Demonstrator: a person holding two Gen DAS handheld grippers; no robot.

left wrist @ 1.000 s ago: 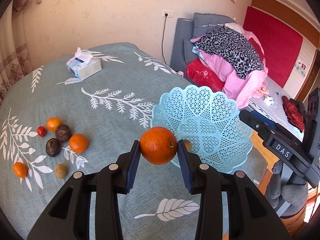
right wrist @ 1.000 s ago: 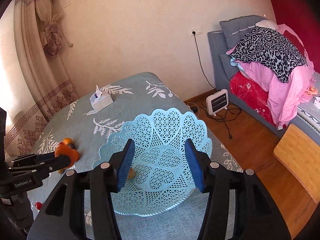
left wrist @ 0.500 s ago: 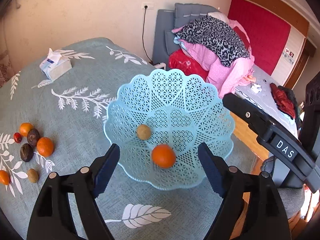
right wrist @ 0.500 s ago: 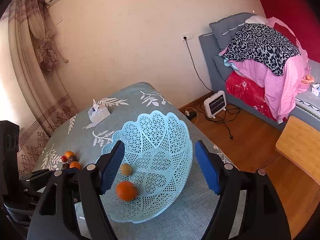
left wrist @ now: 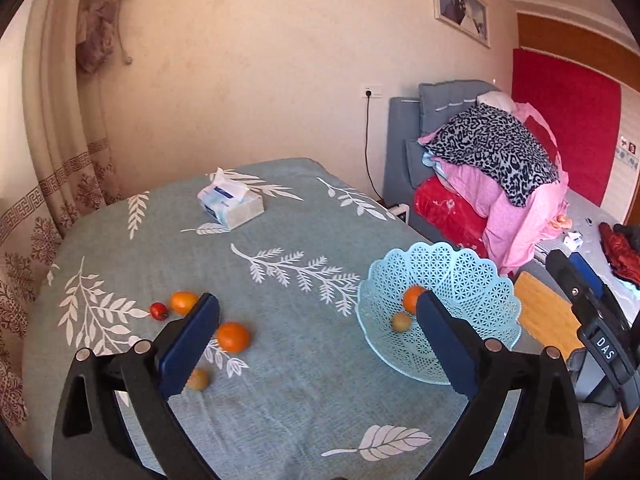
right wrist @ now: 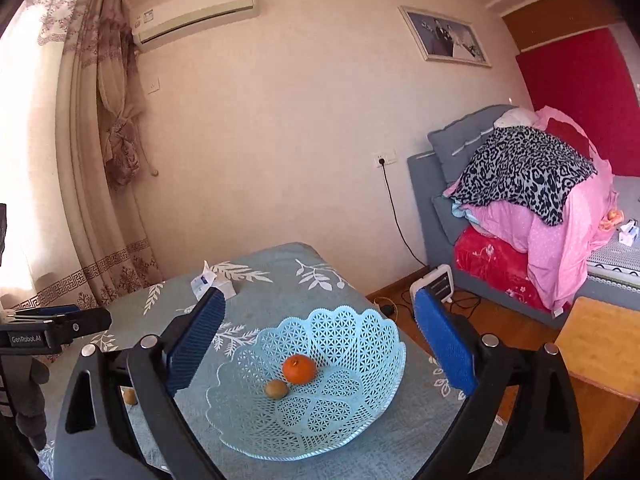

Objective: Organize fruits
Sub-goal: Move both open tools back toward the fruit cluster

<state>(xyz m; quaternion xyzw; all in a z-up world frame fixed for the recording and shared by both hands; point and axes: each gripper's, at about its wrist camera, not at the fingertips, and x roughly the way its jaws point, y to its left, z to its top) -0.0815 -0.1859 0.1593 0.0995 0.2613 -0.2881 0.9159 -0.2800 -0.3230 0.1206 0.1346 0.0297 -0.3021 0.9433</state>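
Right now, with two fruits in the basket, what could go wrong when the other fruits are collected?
1. The blue lattice basket sits near the table's edge, floor beyond; a push could slide it off.
2. The orange and the small brown fruit lie loose; another dropped fruit may knock them.
3. The orange on the cloth lies just beside the left gripper's finger; it may roll if touched.

Half hidden behind the left claw's pad: one orange on the worktop, another orange in the basket.
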